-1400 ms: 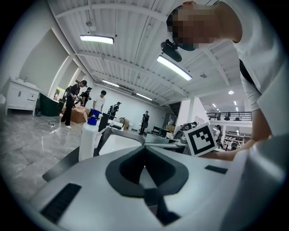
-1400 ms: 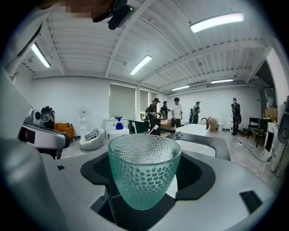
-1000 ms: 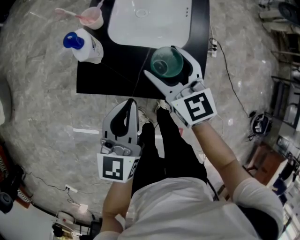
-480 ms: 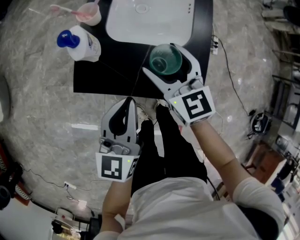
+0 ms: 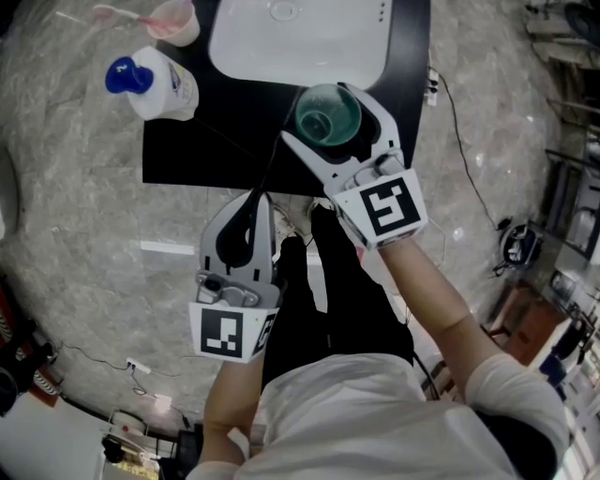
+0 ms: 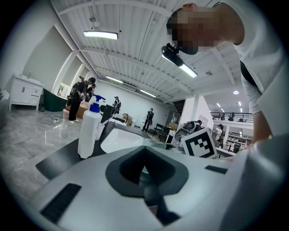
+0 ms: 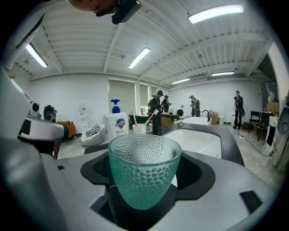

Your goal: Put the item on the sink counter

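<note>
Green dimpled glass cup (image 5: 325, 112) upright, clamped in right tongs (image 5: 336, 120), over the black counter (image 5: 211, 141) near its front edge, just beside white basin (image 5: 300, 37); can't tell if it touches the counter; left tongs (image 5: 255, 204) closed together, empty, off the front edge; pump bottle (image 5: 155, 84) at left edge; pink cup (image 5: 176, 19) behind it.

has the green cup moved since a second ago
No. The green cup, in the right tool, keeps the same spot by the basin's front edge; only the camera shifted.
</note>
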{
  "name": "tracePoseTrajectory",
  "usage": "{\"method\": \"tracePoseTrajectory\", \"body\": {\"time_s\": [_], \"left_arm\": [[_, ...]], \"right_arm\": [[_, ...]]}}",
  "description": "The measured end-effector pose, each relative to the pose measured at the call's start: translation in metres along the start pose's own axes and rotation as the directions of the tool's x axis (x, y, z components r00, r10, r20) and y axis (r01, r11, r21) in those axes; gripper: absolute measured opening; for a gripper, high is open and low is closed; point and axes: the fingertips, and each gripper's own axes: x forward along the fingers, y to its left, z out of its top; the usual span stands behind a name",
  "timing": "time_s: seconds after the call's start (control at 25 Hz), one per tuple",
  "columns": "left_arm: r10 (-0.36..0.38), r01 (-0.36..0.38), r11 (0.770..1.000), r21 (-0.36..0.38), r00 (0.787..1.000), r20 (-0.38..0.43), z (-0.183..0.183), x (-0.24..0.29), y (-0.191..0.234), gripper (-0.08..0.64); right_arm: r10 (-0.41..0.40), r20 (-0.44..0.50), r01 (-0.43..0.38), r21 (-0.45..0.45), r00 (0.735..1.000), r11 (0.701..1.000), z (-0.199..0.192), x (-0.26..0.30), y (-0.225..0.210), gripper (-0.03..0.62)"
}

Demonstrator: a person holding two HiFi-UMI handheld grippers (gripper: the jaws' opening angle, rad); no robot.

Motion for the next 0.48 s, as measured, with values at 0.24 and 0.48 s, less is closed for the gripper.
{"method": "tracePoseTrajectory", "body": {"time_s": [0.24,0.48], "left_arm": [[0.007,-0.007,1.000,0.003,1.000,0.008,-0.0004,0.0035,-0.0002,0.003],[0.016,-0.016,1.000,-0.014,1.000,0.009,-0.0032,0.0047,0.0026,0.003]], "right_arm": [[0.008,-0.014,-0.008,-0.012,1.000,1.000,-0.0047,0.0021,0.0011,0.400],[0.021,-0.030,-0.021,-0.020,0.999,1.000,-0.0109,0.0055,0.0027,0.400]]}}
